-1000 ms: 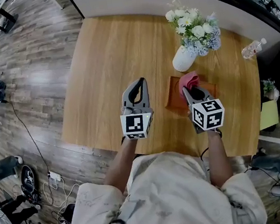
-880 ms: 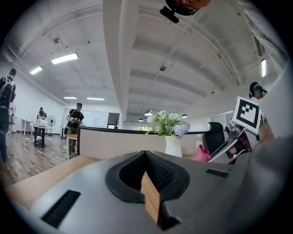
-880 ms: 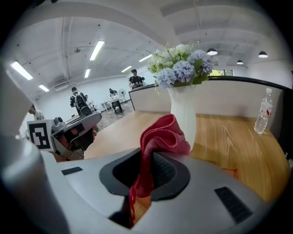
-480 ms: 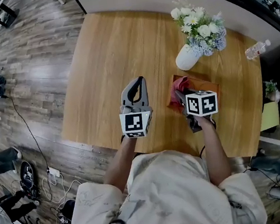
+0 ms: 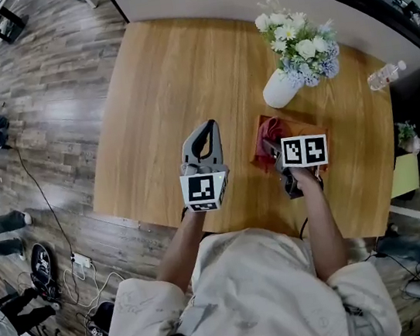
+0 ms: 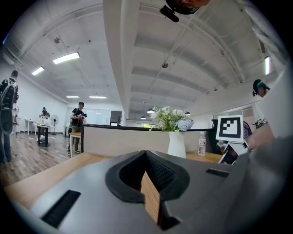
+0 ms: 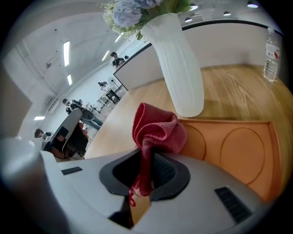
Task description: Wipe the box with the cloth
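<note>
At the left, the left gripper hangs over bare table, well apart from the box. Its jaws are closed together with nothing between them, only a sliver of wood grain showing through the slot behind the tips. It looks parked out of the way, since one gripper seems enough for wiping a box that sits flat. To its right, the right gripper is clamped on the red cloth. The lower fold is pinched between the jaws and a loose bunch stands out beyond the tips, which probably leaves a soft pad to drag across the surface rather than hard plastic. That bunch sits over the left end of the orange box, which lies flat on the table just in front of the vase. I cannot tell whether the cloth is pressing on the lid or just above it. The box's top shows two round impressions and carries nothing else, and nothing shows what is inside. Just behind it, the white vase stands upright and holds a bunch of white and pale blue flowers, close enough that a wide stroke could knock it. Further right, a clear bottle stands upright near the table's edge; its fill cannot be made out.
</note>
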A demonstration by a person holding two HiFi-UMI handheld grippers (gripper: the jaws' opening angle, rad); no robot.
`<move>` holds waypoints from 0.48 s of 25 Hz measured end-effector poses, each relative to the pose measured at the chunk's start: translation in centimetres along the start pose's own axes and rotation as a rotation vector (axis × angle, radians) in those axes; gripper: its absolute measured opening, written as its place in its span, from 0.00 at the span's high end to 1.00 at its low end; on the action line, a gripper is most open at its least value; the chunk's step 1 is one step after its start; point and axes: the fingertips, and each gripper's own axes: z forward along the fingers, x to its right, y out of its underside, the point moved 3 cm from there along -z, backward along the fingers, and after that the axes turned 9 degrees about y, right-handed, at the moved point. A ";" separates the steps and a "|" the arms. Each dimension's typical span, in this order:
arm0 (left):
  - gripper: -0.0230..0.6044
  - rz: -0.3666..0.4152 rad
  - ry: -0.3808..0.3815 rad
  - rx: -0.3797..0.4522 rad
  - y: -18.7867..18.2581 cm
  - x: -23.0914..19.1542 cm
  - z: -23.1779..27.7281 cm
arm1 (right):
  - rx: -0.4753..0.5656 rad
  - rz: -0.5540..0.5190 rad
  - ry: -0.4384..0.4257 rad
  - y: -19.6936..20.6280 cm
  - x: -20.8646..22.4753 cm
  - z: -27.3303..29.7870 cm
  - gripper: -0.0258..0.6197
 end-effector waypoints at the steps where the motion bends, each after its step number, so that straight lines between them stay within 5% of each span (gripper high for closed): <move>1: 0.95 0.003 0.002 0.000 0.0 0.0 0.0 | 0.001 -0.002 0.001 0.0 0.0 0.0 0.86; 12: 0.95 0.017 0.012 -0.010 -0.1 0.5 0.0 | 0.008 -0.035 0.005 0.1 -0.1 -0.1 0.86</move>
